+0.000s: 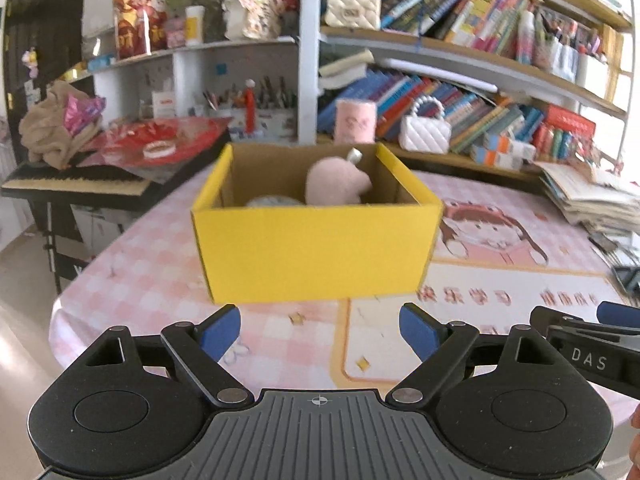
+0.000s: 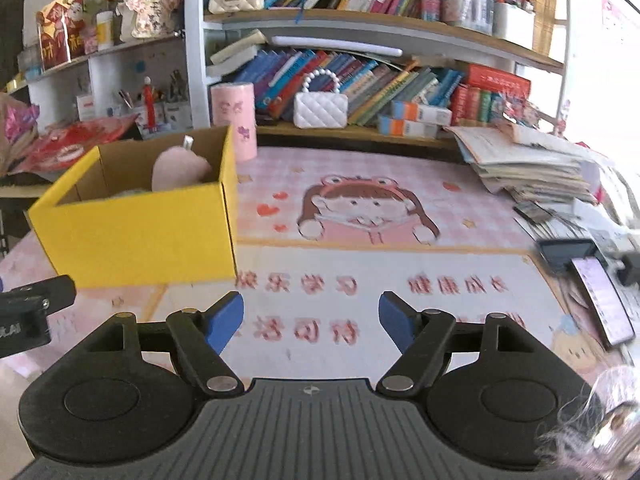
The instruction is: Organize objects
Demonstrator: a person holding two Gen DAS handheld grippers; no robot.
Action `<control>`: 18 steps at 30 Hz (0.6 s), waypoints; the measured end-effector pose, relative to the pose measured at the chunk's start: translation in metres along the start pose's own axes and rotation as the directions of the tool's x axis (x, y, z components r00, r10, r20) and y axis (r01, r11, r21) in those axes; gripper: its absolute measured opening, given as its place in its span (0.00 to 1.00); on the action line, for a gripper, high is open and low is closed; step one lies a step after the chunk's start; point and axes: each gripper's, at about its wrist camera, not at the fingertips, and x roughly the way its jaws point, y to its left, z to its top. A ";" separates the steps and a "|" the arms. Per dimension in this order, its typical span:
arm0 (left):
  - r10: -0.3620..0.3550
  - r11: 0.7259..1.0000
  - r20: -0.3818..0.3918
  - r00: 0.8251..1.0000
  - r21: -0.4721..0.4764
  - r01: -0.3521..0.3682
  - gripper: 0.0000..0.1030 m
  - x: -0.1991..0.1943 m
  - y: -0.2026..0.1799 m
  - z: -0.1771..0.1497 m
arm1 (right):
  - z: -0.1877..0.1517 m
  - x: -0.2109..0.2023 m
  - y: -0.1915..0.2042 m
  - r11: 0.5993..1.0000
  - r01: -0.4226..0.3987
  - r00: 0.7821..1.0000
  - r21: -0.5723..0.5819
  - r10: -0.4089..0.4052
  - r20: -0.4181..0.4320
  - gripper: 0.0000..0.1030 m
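A yellow cardboard box [image 1: 316,248] stands on the pink cartoon tablecloth [image 1: 500,280], straight ahead in the left wrist view. In it lies a pink plush toy [image 1: 338,182] with a grey fuzzy thing [image 1: 272,201] beside it. My left gripper [image 1: 320,330] is open in front of the box's near wall, with nothing between its blue pads. In the right wrist view the box [image 2: 144,232] sits at the left, the plush toy [image 2: 180,170] showing over its rim. My right gripper [image 2: 311,320] is open over the printed cloth, holding nothing. A fuzzy pinkish thing [image 2: 608,412] shows at the bottom right corner.
A bookshelf [image 2: 380,24] crammed with books and two quilted handbags [image 2: 320,108] backs the table. A pink cylinder [image 2: 236,120] stands behind the box. A pile of papers [image 2: 528,164], a phone [image 2: 600,300] and a dark device lie at the right. A keyboard [image 1: 80,184] stands at the left.
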 end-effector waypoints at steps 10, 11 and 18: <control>-0.045 0.998 -0.051 0.998 0.045 0.047 0.86 -0.006 -0.018 -0.010 | -0.022 -0.023 -0.020 0.993 0.101 0.994 0.059 -0.099 -0.044 0.74; -0.050 0.998 -0.056 0.997 0.047 0.052 0.86 -0.006 -0.019 -0.010 | -0.023 -0.024 -0.021 0.992 0.107 0.994 0.060 -0.104 -0.044 0.75; -0.063 0.994 -0.060 0.996 0.086 0.068 0.89 -0.007 -0.033 -0.010 | -0.025 -0.029 -0.028 0.989 0.130 0.991 0.075 -0.126 -0.046 0.76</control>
